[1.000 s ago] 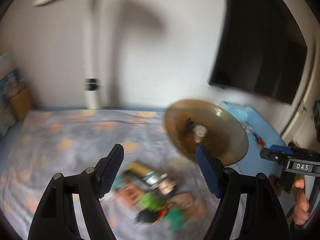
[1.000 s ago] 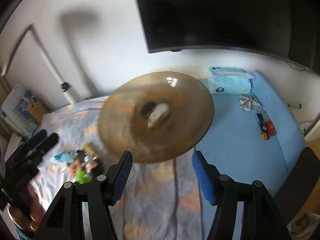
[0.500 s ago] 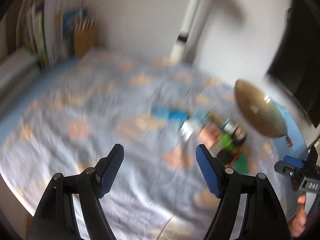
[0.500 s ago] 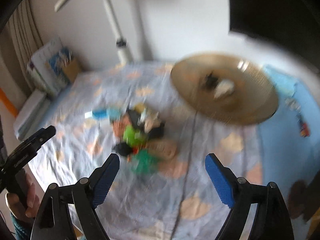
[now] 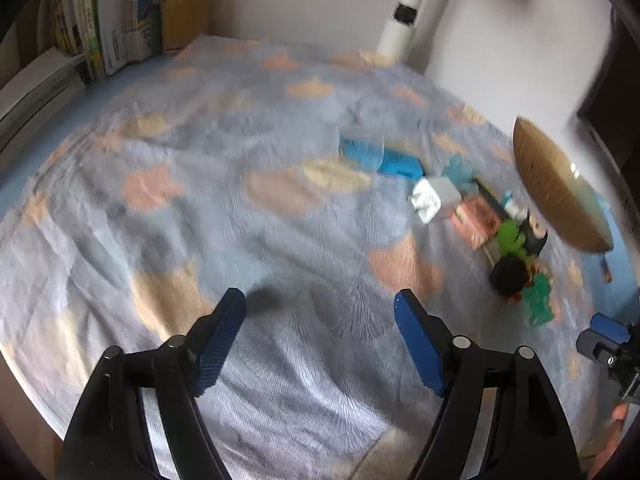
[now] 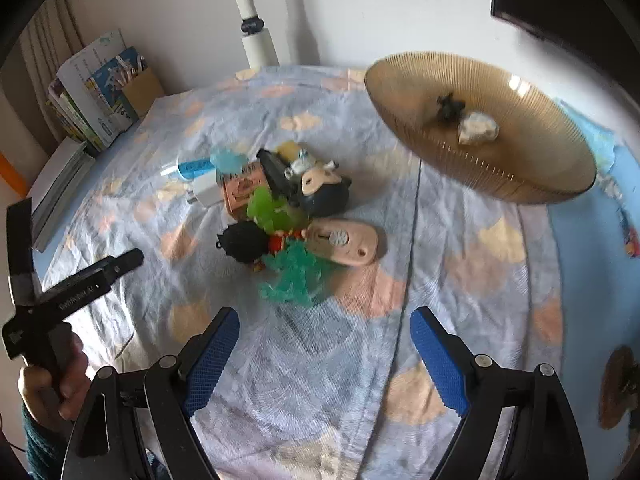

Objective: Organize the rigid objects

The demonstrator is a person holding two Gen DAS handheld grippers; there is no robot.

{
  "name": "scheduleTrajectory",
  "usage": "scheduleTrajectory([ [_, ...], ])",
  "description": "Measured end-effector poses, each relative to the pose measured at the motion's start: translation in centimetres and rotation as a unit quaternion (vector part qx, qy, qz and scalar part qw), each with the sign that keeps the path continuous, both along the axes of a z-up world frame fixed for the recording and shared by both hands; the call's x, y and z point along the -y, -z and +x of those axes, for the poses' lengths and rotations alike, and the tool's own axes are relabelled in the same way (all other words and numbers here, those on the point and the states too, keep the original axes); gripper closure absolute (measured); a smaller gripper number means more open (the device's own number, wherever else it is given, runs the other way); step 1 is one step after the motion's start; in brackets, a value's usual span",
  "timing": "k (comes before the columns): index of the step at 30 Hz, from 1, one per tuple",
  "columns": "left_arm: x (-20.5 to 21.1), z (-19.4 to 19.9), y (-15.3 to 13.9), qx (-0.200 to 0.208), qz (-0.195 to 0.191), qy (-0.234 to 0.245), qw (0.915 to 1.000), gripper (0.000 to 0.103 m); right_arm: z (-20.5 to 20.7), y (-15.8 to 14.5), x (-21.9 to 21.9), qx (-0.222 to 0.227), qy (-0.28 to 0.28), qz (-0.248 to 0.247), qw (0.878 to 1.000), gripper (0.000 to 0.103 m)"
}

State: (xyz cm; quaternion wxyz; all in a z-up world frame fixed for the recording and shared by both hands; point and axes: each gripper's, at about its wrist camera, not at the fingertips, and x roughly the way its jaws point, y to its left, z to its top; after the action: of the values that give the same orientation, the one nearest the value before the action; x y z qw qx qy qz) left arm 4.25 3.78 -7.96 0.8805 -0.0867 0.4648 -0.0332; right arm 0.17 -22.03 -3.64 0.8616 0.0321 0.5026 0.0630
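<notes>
Both tongs gape wide and empty, the left tongs (image 5: 320, 336) having just opened further, the right tongs (image 6: 324, 352) hovering near the toy pile (image 6: 280, 216). The pink remote (image 6: 344, 242) lies flat, long axis left-right. A patterned cloth (image 6: 460, 280) covers the surface; an amber bowl (image 6: 480, 132) sits far right, books (image 6: 92, 92) far left.

The cloth (image 6: 460, 280) over the table is a soft, matt, crinkled fabric with a quilted weave. The amber bowl (image 6: 480, 128) looks like ribbed translucent glass or plastic with a glossy glint. The pile holds glossy plastic toys: a green translucent spiky piece (image 6: 294, 270), a matt black figure head (image 6: 242, 242) and a smooth pink case (image 6: 344, 240). The gripper pads (image 6: 210, 360) are blue, finely textured rubber on matt black plastic arms.
</notes>
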Motion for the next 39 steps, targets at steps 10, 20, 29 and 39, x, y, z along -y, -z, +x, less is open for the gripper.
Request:
scheduleTrajectory([
  [10,1.6,0.0,0.3,-0.019,0.025,0.041,0.9987,0.001,-0.2,1.0,0.3,-0.007,-0.001,0.013,1.000,0.017],
  [20,6.9,2.1,-4.3,0.054,-0.058,0.265,0.9609,0.005,0.9,1.6,-2.2,0.011,-0.035,-0.010,0.999,0.032],
  [29,11.0,5.4,-0.4,-0.030,-0.063,0.325,0.9431,0.050,2.7,3.0,-2.9,0.007,-0.053,-0.020,0.998,0.039],
  [39,10.7,2.9,-1.7,-0.003,-0.043,0.291,0.9557,0.073,2.4,3.2,-3.3,0.024,-0.052,-0.047,0.997,0.062],
])
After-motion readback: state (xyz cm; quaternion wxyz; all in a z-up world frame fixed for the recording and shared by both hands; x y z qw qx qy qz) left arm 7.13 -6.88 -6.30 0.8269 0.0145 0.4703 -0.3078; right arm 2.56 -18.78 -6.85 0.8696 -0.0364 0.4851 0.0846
